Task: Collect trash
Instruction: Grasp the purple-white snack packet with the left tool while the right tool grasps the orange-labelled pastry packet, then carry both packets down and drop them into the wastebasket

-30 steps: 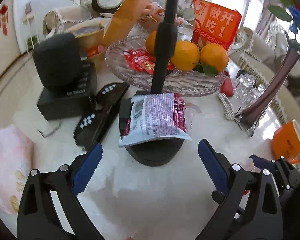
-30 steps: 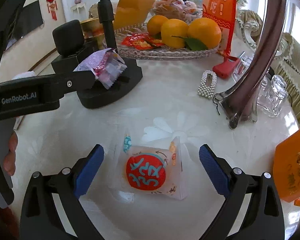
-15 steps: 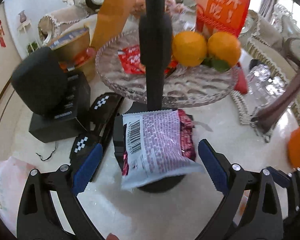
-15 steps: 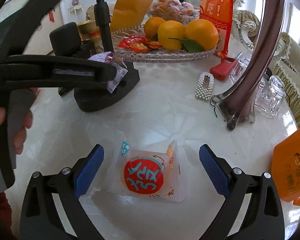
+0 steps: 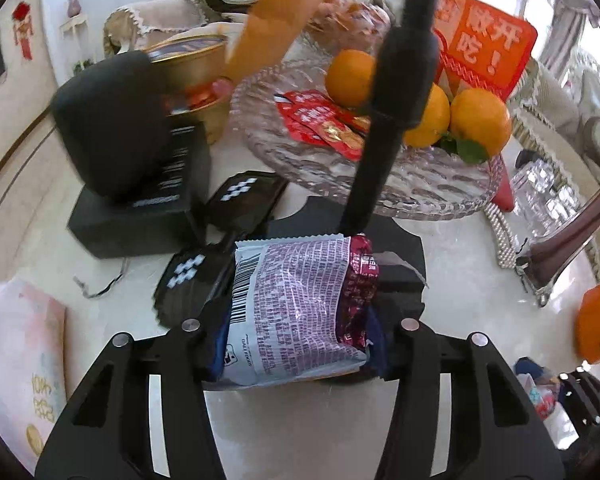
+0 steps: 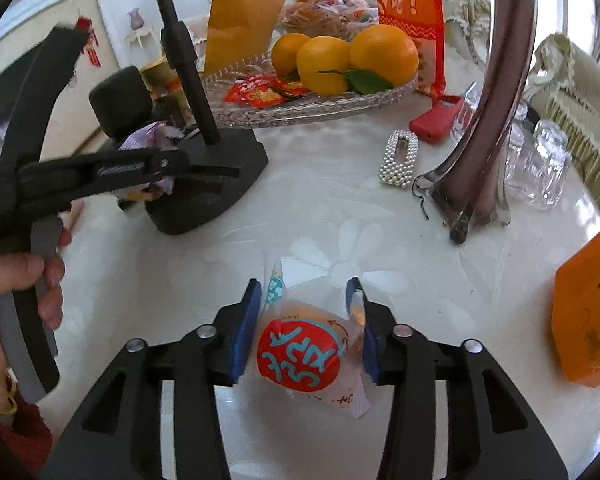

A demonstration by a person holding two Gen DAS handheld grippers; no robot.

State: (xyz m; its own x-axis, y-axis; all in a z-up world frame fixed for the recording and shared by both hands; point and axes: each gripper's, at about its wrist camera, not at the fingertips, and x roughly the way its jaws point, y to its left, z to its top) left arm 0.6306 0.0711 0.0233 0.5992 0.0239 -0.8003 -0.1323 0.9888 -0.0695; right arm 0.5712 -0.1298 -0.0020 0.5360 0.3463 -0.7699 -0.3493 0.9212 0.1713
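My left gripper (image 5: 296, 340) is shut on a silver and maroon snack wrapper (image 5: 296, 304) that lies on the black stand base (image 5: 400, 248). The left gripper also shows in the right wrist view (image 6: 164, 168), holding the wrapper (image 6: 148, 140). My right gripper (image 6: 306, 328) is shut on a clear snack packet with a red and blue round label (image 6: 300, 354), low over the white table (image 6: 340, 208). The right gripper shows faintly in the left wrist view, at the lower right (image 5: 572, 392).
A glass fruit plate (image 5: 340, 168) with oranges (image 5: 480, 124) and red sachets stands behind the stand pole (image 5: 396, 88). Black boxes and remotes (image 5: 236, 200) lie at the left. A dark glass vase (image 6: 496, 112), a pearl hair clip (image 6: 398, 160), glasses and an orange bag (image 6: 588, 312) are at the right.
Both grippers have closed. The left moved forward and shut on the silver wrapper on the stand base. The right shut on the red-label packet.
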